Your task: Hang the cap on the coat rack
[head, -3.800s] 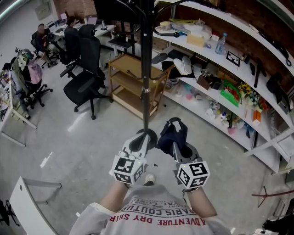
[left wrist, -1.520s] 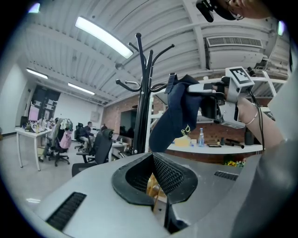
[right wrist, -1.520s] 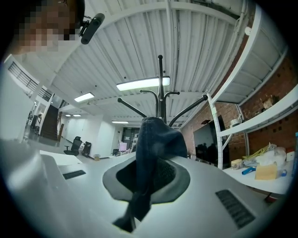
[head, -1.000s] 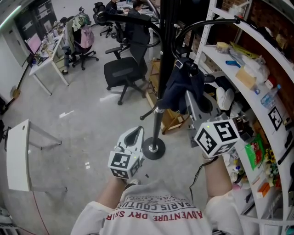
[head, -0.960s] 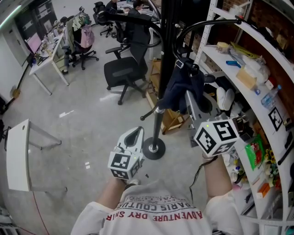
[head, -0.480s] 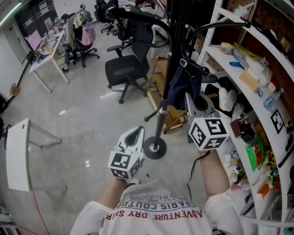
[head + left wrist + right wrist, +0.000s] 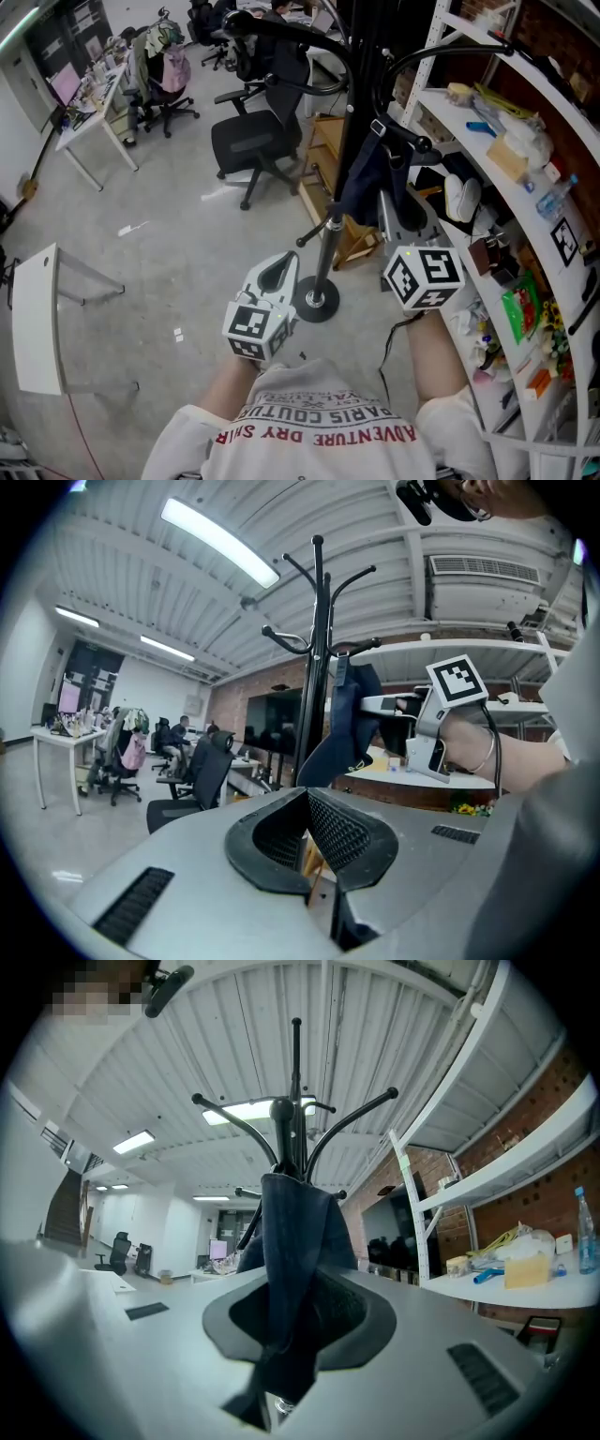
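A dark blue cap point(image 7: 369, 180) hangs from my right gripper point(image 7: 386, 208), which is shut on its lower edge. The cap's top rests by a knobbed hook arm point(image 7: 410, 141) of the black coat rack point(image 7: 348, 112); whether it sits over the hook I cannot tell. In the right gripper view the cap point(image 7: 296, 1232) drapes between the pads, below the rack's hooks point(image 7: 294, 1101). My left gripper point(image 7: 280, 270) is held low near the rack's round base point(image 7: 316, 302), shut and empty. From the left gripper view point(image 7: 307, 801) the cap point(image 7: 341, 726) shows beside the pole point(image 7: 320, 639).
White shelving point(image 7: 487, 103) crowded with bottles and boxes runs along the right. A wooden cart point(image 7: 330, 187) stands behind the rack. Black office chairs point(image 7: 255, 141) and desks point(image 7: 89, 112) fill the back left. A white table corner point(image 7: 33, 319) is at left. The floor is grey concrete.
The right gripper has lifted the cap from near the floor up to the rack's hook arms. Over the last second it has shifted only slightly. The left gripper has stayed low.
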`<state>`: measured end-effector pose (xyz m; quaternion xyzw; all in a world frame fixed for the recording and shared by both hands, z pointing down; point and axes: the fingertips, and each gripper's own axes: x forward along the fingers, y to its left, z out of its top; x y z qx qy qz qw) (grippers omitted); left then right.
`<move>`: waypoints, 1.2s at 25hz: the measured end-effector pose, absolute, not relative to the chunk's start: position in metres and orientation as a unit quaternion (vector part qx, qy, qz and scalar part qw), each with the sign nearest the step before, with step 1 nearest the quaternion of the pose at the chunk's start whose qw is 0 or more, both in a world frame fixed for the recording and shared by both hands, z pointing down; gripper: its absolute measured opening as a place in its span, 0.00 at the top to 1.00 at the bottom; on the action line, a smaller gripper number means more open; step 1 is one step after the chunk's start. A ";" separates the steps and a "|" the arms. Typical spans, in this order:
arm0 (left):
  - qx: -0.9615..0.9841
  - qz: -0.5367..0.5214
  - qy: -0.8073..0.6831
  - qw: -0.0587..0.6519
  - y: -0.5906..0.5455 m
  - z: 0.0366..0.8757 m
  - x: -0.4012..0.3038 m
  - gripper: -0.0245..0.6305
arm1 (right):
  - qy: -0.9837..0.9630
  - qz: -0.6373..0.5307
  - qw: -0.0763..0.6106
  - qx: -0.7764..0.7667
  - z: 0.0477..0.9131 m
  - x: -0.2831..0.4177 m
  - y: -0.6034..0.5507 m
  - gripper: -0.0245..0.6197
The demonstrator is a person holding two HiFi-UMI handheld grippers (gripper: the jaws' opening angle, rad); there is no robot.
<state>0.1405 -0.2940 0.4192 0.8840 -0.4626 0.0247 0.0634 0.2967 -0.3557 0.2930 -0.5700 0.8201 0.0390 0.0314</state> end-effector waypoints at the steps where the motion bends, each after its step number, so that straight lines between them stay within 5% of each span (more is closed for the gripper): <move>1: 0.885 0.023 -0.461 0.062 -0.294 0.418 0.141 0.95 | 0.817 0.047 0.034 -0.573 0.291 0.298 -0.353 0.92; 5: 0.889 0.020 -0.454 0.058 -0.296 0.411 0.143 0.95 | 0.811 0.072 0.044 -0.580 0.285 0.299 -0.345 0.69; 21: 0.906 0.011 -0.420 0.051 -0.293 0.407 0.159 0.95 | 0.799 0.028 0.012 -0.600 0.339 0.306 -0.282 0.68; 23: 0.908 0.008 -0.417 0.049 -0.293 0.405 0.162 0.95 | 0.794 0.016 0.000 -0.608 0.354 0.306 -0.278 0.72; 25: 0.909 0.004 -0.414 0.050 -0.291 0.401 0.165 0.95 | 0.783 0.005 -0.018 -0.622 0.371 0.307 -0.275 0.91; 30: 0.912 0.002 -0.406 0.058 -0.284 0.404 0.171 0.95 | 0.784 -0.029 -0.031 -0.620 0.396 0.299 -0.265 0.94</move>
